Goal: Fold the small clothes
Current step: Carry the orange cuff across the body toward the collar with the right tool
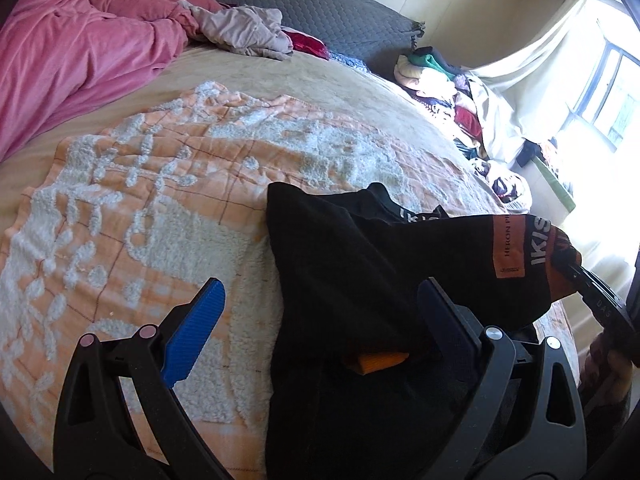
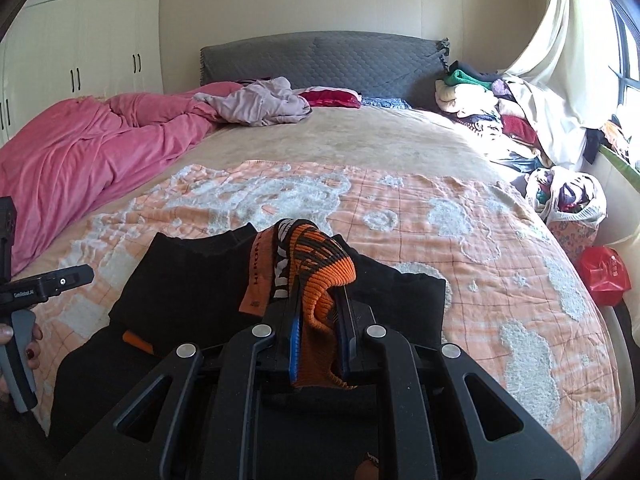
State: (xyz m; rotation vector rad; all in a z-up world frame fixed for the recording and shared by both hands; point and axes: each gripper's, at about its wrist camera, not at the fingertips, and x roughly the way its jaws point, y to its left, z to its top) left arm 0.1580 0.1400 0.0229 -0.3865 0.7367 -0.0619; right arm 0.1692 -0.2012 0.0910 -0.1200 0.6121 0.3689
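— The right gripper point(image 2: 318, 344) has its jaws pinched tight on the orange waistband point(image 2: 320, 276); the left gripper point(image 1: 320, 320) stands wide open, gripping nothing.

— And the garment?

— Black underwear point(image 1: 360, 264), half lifted off the peach blanket point(image 1: 160, 184), its waistband printed in white letters. I'd have the open gripper catch the loose edge, pull it flat, then fold it over evenly.

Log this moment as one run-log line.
right gripper: shut on orange ribbed cuff | left gripper: open | black garment: on peach blanket
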